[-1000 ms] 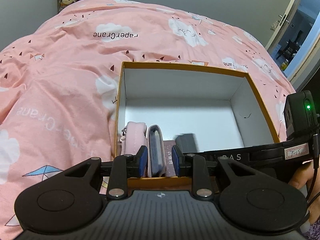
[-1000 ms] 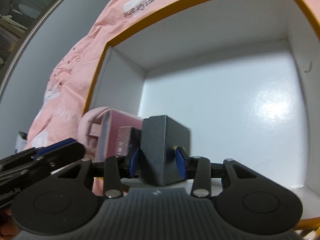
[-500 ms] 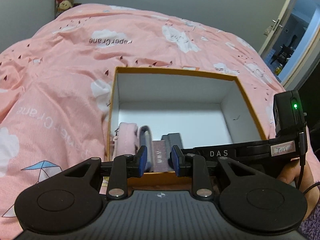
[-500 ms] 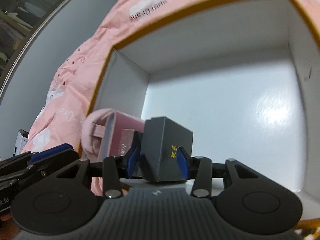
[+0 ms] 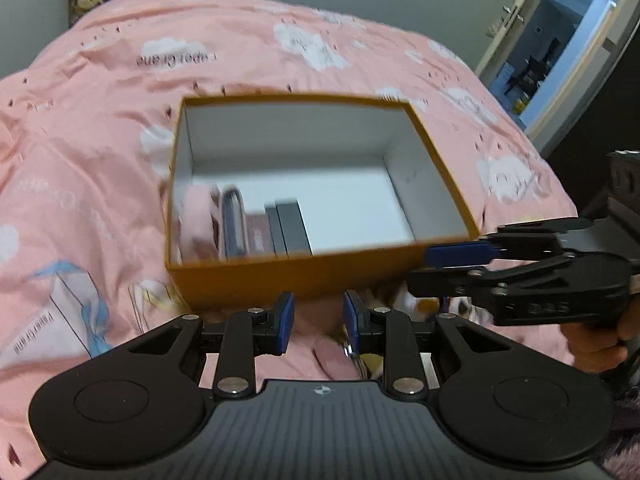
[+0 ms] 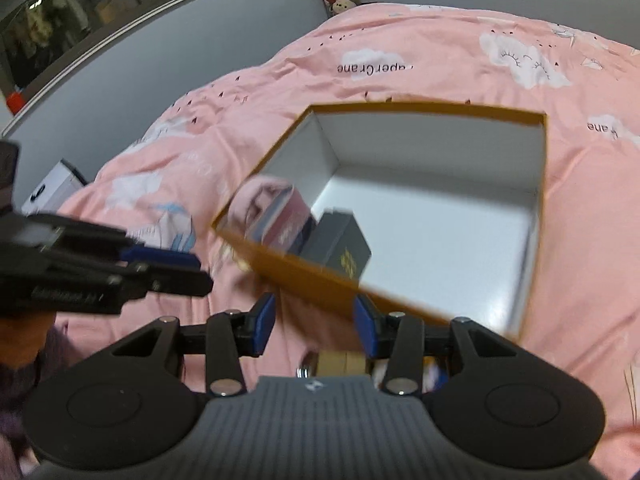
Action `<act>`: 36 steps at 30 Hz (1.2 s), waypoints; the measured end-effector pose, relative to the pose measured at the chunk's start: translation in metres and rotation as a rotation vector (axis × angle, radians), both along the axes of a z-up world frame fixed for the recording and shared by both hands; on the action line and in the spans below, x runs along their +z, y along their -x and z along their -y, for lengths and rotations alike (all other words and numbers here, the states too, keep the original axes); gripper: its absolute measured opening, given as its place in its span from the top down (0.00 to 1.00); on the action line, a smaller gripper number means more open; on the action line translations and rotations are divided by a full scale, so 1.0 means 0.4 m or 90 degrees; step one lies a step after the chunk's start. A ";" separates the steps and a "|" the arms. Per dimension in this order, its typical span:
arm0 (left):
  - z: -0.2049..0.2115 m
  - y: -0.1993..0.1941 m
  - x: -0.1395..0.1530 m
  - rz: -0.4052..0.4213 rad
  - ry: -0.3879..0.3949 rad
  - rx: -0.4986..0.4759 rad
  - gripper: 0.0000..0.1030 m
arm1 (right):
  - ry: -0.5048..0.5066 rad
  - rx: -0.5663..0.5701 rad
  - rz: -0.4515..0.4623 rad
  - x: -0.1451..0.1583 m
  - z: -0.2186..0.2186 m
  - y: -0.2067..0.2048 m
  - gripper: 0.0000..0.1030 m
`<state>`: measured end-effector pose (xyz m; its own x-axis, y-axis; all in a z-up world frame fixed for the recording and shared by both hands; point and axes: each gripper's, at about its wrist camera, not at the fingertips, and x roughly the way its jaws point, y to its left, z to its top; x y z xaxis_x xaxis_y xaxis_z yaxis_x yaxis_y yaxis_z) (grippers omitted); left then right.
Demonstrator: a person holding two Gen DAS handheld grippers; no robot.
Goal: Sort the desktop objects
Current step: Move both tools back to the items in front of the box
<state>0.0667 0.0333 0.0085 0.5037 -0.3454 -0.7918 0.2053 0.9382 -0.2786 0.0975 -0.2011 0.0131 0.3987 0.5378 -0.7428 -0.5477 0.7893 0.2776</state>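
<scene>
A pink bed cover [image 5: 100, 128] is seen under an orange box [image 5: 304, 276] with a white inside. Along the box's left wall, a pink pouch [image 5: 196, 220], a blue case [image 5: 234, 220] and a dark grey box [image 6: 340, 246] are packed side by side. The left claw [image 5: 317, 322] and right claw [image 6: 314, 322] are held apart and empty, short of the box's near wall.

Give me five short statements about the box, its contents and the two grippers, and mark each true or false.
1. The orange cardboard box with white inside lies on the pink cloud-print bedcover. True.
2. The dark grey rectangular box sits outside it. False: it stands inside, near the left end.
3. The left gripper grips the pink pouch. False: its fingers are open, holding nothing.
4. The right gripper is open and empty. True.
5. The box is full. False: most of its white floor is bare.
</scene>
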 end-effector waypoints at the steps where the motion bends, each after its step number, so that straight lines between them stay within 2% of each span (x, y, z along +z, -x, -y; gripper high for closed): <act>1: 0.005 0.007 -0.014 -0.015 0.001 -0.004 0.71 | 0.009 0.001 -0.008 -0.011 0.008 0.014 0.55; 4: 0.025 0.022 -0.048 -0.071 0.021 -0.019 0.71 | 0.061 -0.003 -0.029 -0.036 0.026 0.040 0.55; 7: 0.055 0.046 -0.056 -0.077 0.017 -0.046 0.69 | 0.085 0.022 -0.043 -0.051 0.037 0.058 0.47; 9: 0.060 0.058 -0.078 -0.085 0.022 -0.031 0.67 | 0.100 0.031 -0.050 -0.078 0.037 0.076 0.46; 11: 0.052 0.063 -0.116 -0.121 0.042 0.000 0.67 | 0.111 0.031 -0.059 -0.114 0.037 0.087 0.40; 15: 0.042 0.085 -0.163 -0.165 0.034 0.025 0.67 | 0.054 0.034 -0.110 -0.146 0.055 0.099 0.36; 18: 0.024 0.089 -0.168 -0.176 0.036 0.044 0.67 | 0.052 0.045 -0.131 -0.166 0.043 0.107 0.36; 20: 0.014 0.091 -0.163 -0.173 0.037 0.057 0.67 | 0.038 0.039 -0.138 -0.170 0.033 0.112 0.40; 22: 0.007 0.097 -0.149 -0.159 0.032 0.071 0.67 | 0.033 0.043 -0.119 -0.158 0.015 0.121 0.42; 30: -0.058 0.108 -0.037 -0.062 -0.004 0.143 0.67 | -0.067 0.070 -0.106 -0.131 -0.101 0.120 0.43; 33: -0.088 0.106 -0.012 -0.051 -0.013 0.165 0.67 | -0.104 0.092 -0.118 -0.143 -0.166 0.109 0.42; 36: -0.106 0.074 -0.008 -0.065 -0.001 0.175 0.67 | -0.074 0.123 -0.124 -0.175 -0.238 0.105 0.39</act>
